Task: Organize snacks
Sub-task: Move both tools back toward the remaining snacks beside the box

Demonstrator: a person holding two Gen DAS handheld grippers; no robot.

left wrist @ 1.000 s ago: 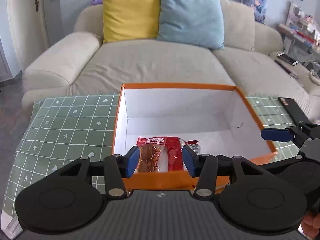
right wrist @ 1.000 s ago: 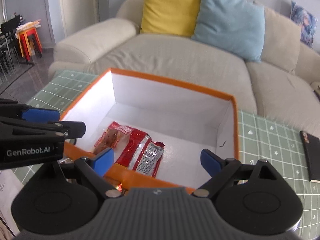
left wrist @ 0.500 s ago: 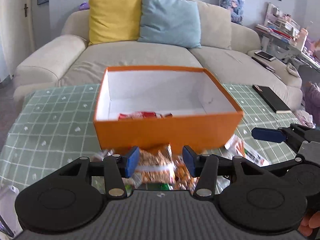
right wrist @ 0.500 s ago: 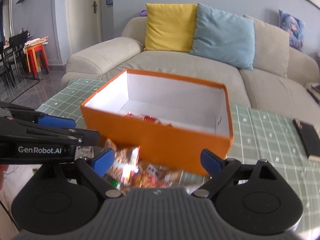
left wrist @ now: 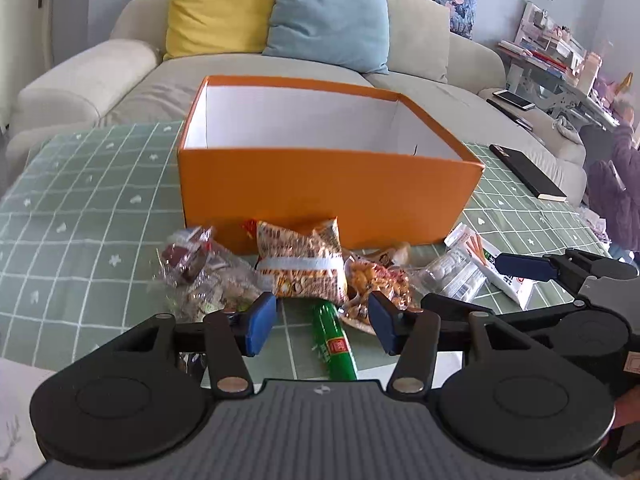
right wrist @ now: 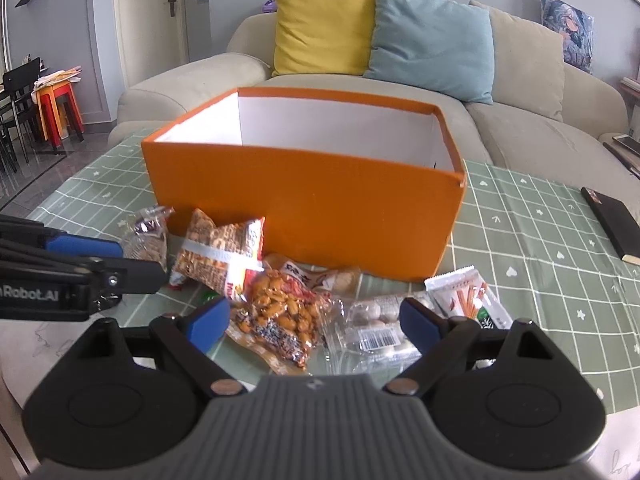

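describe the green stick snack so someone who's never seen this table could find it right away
Find the big orange box on the green checked tablecloth; a heap of snack packets lies against its near wall. At the heap's near edge lies the green stick snack. It is the only slim, solid green tube, with a small red label, among crinkly bags.

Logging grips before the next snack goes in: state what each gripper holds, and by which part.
Nothing is held. The left gripper has its jaws opening above a green stick pack, pads clear of it. The right gripper is open over the peanut bag.

Both wrist views look down close at snack pile [left wrist: 304, 276]; share orange box [right wrist: 304, 196], seemingly.
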